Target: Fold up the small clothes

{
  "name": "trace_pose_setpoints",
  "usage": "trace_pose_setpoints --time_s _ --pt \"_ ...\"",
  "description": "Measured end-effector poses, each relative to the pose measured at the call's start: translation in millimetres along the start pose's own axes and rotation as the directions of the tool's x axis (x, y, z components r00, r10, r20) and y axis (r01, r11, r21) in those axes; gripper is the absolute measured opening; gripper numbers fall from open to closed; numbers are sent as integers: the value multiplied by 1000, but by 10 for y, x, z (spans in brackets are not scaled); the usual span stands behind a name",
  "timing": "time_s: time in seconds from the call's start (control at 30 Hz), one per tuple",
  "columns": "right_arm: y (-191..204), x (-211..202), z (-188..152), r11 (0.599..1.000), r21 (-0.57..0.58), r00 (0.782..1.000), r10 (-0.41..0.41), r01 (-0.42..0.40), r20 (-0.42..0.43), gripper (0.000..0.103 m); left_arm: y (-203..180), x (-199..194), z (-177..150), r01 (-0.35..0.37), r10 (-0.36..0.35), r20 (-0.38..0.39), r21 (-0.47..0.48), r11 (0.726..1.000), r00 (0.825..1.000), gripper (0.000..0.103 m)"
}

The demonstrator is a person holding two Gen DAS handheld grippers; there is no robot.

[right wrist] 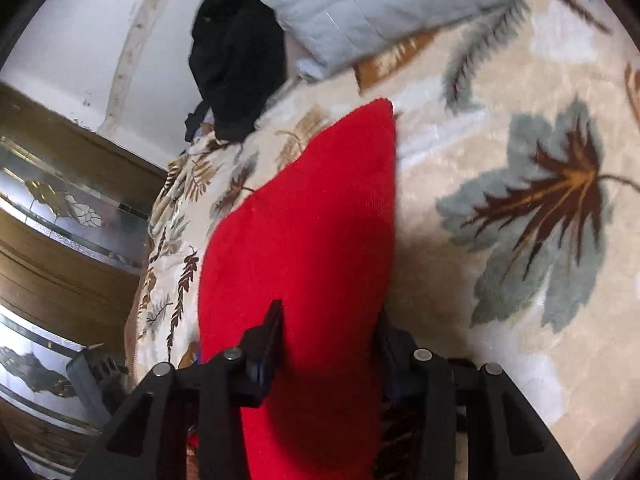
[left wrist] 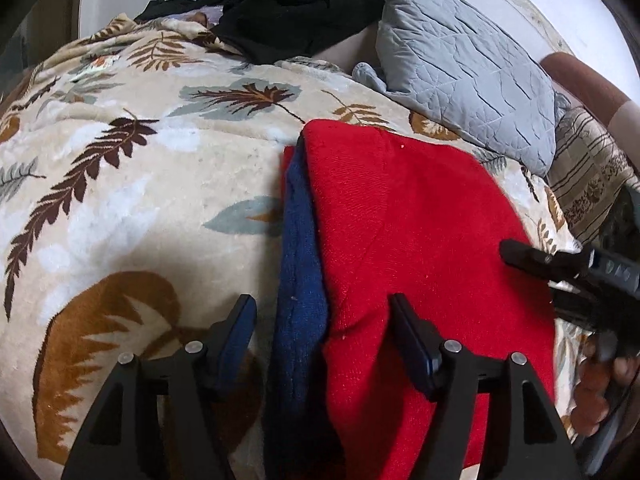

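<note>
**Garments on the blanket, pillow and heap behind**

In the left wrist view the blanket (left wrist: 140,208) fills the left and centre. The folded garment (left wrist: 408,240) lies on it, right of centre, running to the bottom edge. A second cloth (left wrist: 300,280) lies along that garment's left side, partly under it. The pillow (left wrist: 464,68) sits behind, upper right; the clothes heap (left wrist: 288,4) lies at top centre, left of the pillow. The left gripper (left wrist: 322,312) straddles the cloth and the garment's left edge at bottom centre. The right gripper (left wrist: 560,276) enters from the right edge, over the garment's right side.
</note>
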State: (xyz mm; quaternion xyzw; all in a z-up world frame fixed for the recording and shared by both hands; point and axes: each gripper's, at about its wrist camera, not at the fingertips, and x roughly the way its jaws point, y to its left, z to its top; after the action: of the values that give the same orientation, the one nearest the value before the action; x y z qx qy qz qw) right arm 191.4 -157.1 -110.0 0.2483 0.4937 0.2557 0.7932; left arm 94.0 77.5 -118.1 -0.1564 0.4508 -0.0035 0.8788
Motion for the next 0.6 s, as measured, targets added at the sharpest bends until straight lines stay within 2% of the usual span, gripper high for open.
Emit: trace_pose_setpoints --time_s 0.07,0.1,0.17,0.23,0.27,0.33,0.37,0.4,0.43,0.47,0.5,0.53,0.57,0.6 --pt "-67 -1 -55 999 26 1000 -26 26 8 55 -4 -118 10 -3 3 -3 -16 1000 1000 69" --pt "-110 -63 -88 998 54 1000 -12 11 16 56 -4 -219 5 0 0 10 -26 1000 1000 69" --pt "-84 -272 -183 998 64 998 18 -22 57 56 10 -489 -34 49 -47 61 -24 999 997 69" --pt "-52 -475 -348 999 36 994 25 -29 109 74 52 -625 -136 61 -59 80 -31 998 995 69" --pt "-59 -527 -434 999 32 993 5 -9 118 81 73 -584 -210 36 -34 50 -38 999 998 69" --pt "-79 -421 -557 1000 13 998 23 -24 51 81 117 -404 -266 -20 18 -41 -34 999 999 69" --pt "-77 -322 -578 1000 -3 1000 12 -12 0 74 217 -343 -293 -39 28 -108 -99 994 994 69" --pt "-56 -221 -601 999 -28 999 -22 21 -43 55 275 -389 -289 -10 -6 -110 -146 989 994 69" --pt "-26 -217 -613 999 -36 998 -25 23 -50 54 337 -520 -276 26 -43 -86 -192 981 995 69" --pt "38 -298 -619 998 -57 999 -37 36 -26 54 393 -728 -242 53 -61 -30 -212 976 998 68" --pt "91 -376 -626 996 -82 999 -46 45 -6 57 456 -953 -198 70 -64 34 -214 974 997 69" --pt "153 -481 -631 991 -116 997 -66 68 26 61 508 -1084 -171 78 -64 67 -220 972 996 69" --pt "195 -606 -633 986 -139 995 -80 88 60 72 619 -1249 -121 96 -73 103 -247 964 992 71" --pt "224 -768 -607 983 -144 989 -94 110 110 73 734 -1341 -74 110 -80 117 -287 952 990 72"
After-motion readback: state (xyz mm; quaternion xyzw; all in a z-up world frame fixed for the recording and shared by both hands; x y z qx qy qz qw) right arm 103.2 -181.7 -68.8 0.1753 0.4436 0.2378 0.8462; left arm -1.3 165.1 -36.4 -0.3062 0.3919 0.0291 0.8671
